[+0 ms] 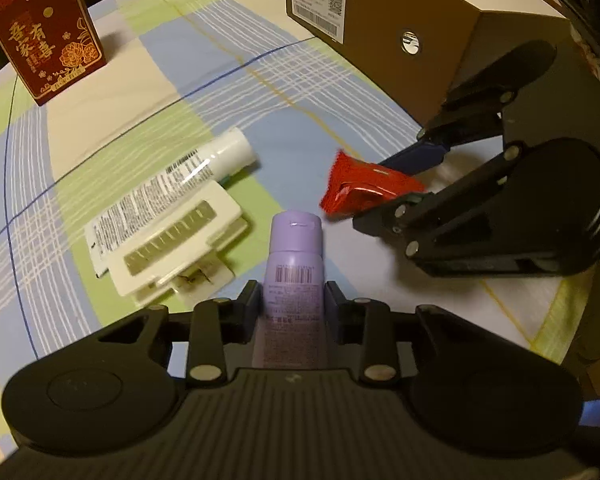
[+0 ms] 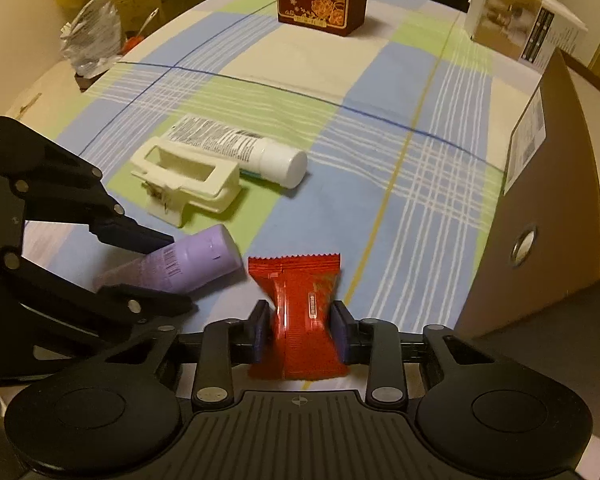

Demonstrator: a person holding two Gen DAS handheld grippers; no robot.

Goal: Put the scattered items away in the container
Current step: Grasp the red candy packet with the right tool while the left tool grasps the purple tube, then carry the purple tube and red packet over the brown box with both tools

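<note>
1. The purple tube (image 1: 294,276) lies low over the bench between the jaws of the left gripper (image 1: 294,300), which are clamped on its printed body; a barcode and small print show near the cap end, too blurred to read.
2. The red snack packet (image 2: 300,312) sits pinched at its waist in the jaws of the right gripper (image 2: 300,330); a small label strip runs along it (its writing cannot be made out).
3. The two held items are just beside each other, the packet's crimped edge near the tube's cap.
4. Beyond them on the checked tablecloth (image 2: 440,208) lies a white tube (image 2: 244,150) with dense black text and a barcode, touching a cream hair clip (image 2: 188,180) beside it.
5. The brown cardboard box (image 1: 384,40) stands near on the right, with a white shipping label bearing barcodes and a QR code, plus a round metal eyelet.
6. Farther off stands a dark red box (image 1: 46,36) with gold Chinese characters "吾家有喜" and gold flowers.
7. A white product carton (image 2: 520,30) rests at the far edge.
</note>
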